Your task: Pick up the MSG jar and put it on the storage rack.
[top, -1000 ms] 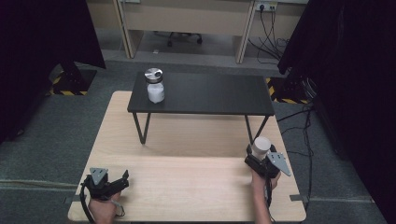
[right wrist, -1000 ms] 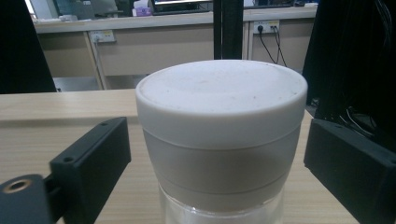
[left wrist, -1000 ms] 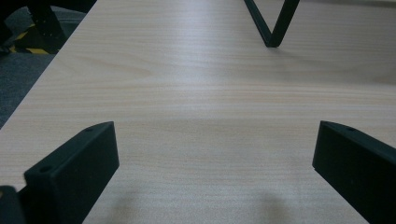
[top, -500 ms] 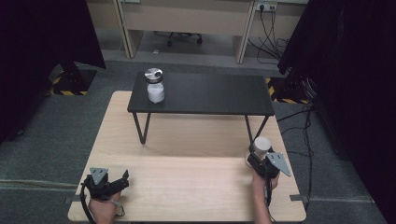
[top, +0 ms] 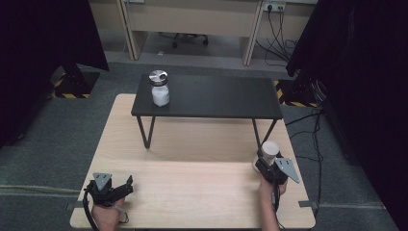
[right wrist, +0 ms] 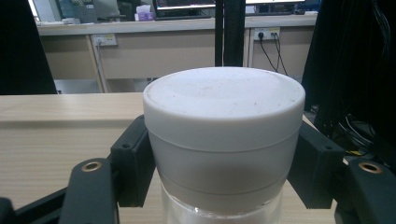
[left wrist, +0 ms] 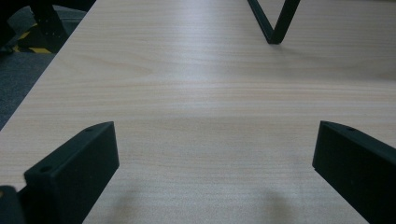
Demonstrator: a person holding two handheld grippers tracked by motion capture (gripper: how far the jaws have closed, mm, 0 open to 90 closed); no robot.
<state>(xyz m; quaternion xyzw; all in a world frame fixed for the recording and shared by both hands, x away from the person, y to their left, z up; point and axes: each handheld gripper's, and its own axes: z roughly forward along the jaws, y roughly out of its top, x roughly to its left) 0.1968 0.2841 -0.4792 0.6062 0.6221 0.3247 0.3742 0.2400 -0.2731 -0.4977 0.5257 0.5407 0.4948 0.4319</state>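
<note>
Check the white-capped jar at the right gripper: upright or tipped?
Upright: the jar stands with its flat cap level on top, right gripper clamped on its sides.

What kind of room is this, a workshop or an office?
Probably a lab or office set up for recording: black curtains hang on both sides, wall sockets with cables line the back, and desks with monitors stand behind the wooden table.

Even indoor light, dim edges (mild blur)

Right hand-held gripper (top: 267, 161) now clamped on jar (top: 269, 150)
</note>
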